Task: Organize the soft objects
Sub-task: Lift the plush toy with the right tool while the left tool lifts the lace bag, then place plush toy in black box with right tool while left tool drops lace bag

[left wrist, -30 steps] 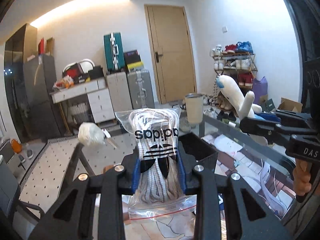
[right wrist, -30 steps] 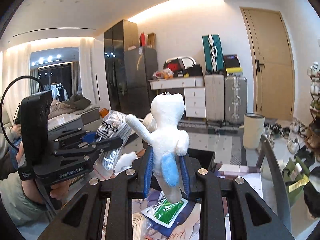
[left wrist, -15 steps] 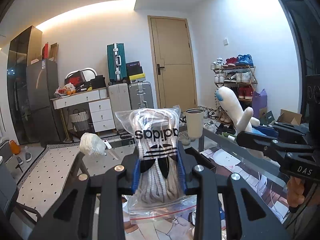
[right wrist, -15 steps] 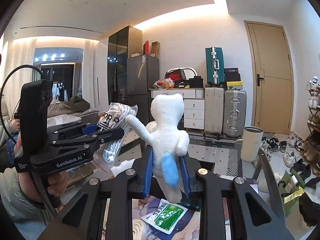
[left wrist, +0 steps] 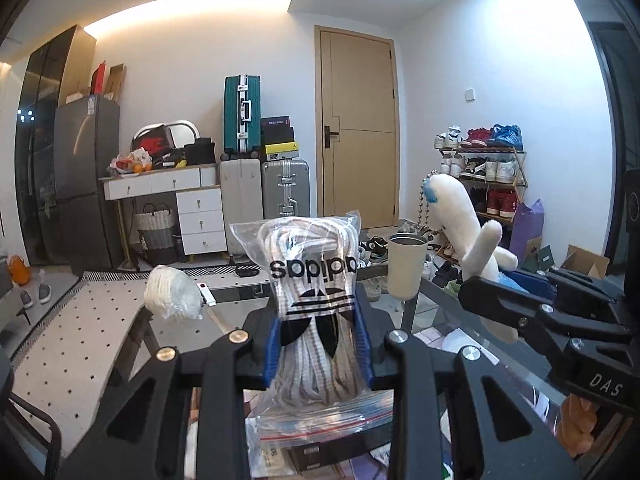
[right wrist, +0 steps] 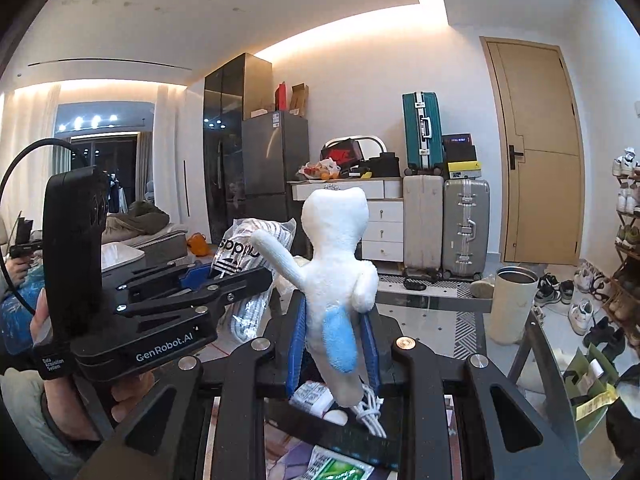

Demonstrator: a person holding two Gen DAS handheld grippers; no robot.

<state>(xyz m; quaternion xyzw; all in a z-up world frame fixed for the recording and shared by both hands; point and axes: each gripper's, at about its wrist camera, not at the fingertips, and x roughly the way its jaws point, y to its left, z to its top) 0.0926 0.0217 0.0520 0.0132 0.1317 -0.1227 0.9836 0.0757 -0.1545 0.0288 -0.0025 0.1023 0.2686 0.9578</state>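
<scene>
Item 1: left tongs (left wrist: 318,344), clenched on a clear zip bag of white laces (left wrist: 314,300). The bag stands upright between the blue pads w/ the printed logo upside down. It is held up clear of the glass surface (left wrist: 224,320), zip end at the bottom.

Item 2: right tongs (right wrist: 334,346), clenched on a white plush toy (right wrist: 336,272) w/ a pale-blue patch. The grip sits at the lower body; head up, one arm sticking out to the left. A bead chain hangs from the head, seen in the left wrist view.

Item 3: surface, glass-topped. Also on it: a white bundle in plastic wrap (left wrist: 172,298), a pale tumbler (left wrist: 406,266) near the far edge, and a green sachet (right wrist: 340,468) and loose papers under the right tongs.

Step in hand, judged: carry phase. Both soft items are lifted and side by side in the air, neither yet set down.

Next move, judged: needs a drop-off spot. No bin or box for them can be told from either view. Each pair of tongs should lower onto a bare patch before letting go. Risk: the slick bag may slip; the plush is top-heavy and may flop over on release.
</scene>
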